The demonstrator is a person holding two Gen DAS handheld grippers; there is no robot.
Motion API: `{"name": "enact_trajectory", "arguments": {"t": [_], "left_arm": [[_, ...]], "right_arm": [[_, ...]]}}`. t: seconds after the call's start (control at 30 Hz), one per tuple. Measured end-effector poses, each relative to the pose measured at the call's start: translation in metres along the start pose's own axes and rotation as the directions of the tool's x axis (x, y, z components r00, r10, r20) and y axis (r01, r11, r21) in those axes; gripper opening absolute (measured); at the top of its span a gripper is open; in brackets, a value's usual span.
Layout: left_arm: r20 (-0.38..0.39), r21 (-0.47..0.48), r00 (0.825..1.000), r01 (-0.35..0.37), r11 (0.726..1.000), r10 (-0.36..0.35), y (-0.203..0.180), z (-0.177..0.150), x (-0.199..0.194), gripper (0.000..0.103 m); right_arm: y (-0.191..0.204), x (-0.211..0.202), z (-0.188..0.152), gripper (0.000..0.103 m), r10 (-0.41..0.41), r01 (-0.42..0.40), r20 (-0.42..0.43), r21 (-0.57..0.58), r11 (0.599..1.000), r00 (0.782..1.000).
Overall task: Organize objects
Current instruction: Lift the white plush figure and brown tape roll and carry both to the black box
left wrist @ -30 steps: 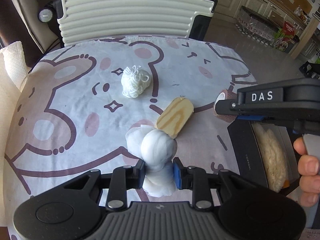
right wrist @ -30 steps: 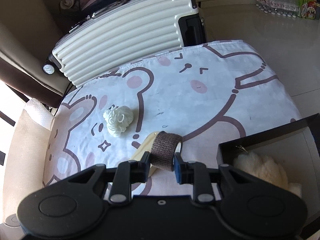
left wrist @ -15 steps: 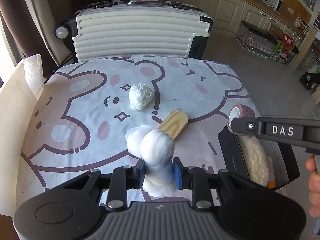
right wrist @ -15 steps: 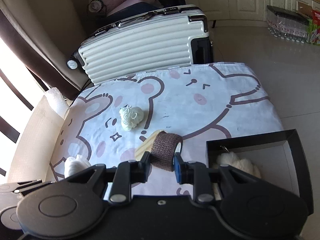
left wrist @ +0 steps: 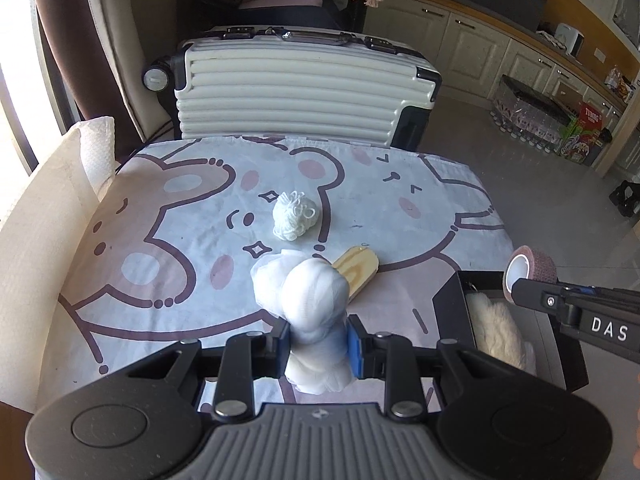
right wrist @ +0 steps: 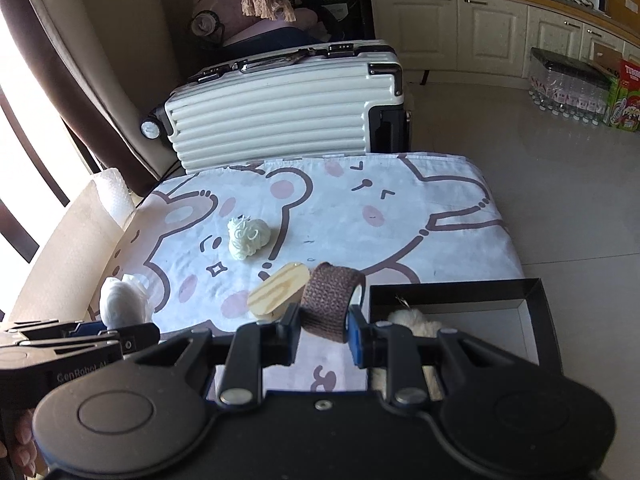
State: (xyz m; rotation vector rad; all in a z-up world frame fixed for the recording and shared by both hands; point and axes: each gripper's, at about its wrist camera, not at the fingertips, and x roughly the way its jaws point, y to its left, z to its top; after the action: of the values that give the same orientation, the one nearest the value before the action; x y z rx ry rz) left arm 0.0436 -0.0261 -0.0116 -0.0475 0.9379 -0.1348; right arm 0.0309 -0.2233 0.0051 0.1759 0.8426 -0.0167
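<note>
Left gripper (left wrist: 318,340) up above the bear cloth (left wrist: 168,240), jaws squeezed on a soft white bundle (left wrist: 312,300) (maybe gauze, hard to tell). Right gripper (right wrist: 324,330) up too, jaws pinched on a brown tape roll (right wrist: 330,300). Roll hanging over the near edge of the cloth, just beside the black box (right wrist: 452,290). Something white and fluffy (left wrist: 496,328) lying in the box. Out on the cloth, a little ball of white yarn (left wrist: 295,215) near the middle. A flat wooden piece (left wrist: 358,274) closer in, apart from the yarn. Behind the table, a cream suitcase (left wrist: 296,96) on its side.
</note>
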Motion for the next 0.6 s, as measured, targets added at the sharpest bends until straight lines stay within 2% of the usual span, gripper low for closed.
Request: {"name": "enact_trajectory", "arguments": {"t": [0.23,0.6], "left_arm": [[0.016,0.003,1.0,-0.023,1.0,0.023,-0.0055,-0.0009,-0.0065,0.03],[0.024,0.016,0.999,-0.033,0.999,0.033,-0.0092,-0.0011,-0.0086,0.03]], "right_arm": [[0.0033,-0.007,-0.0035,0.025,-0.036,0.036,0.004,-0.079,0.996,0.999],[-0.0022,-0.0063,-0.0041,0.025,-0.051,0.05,-0.01,-0.074,0.996,0.999]]}}
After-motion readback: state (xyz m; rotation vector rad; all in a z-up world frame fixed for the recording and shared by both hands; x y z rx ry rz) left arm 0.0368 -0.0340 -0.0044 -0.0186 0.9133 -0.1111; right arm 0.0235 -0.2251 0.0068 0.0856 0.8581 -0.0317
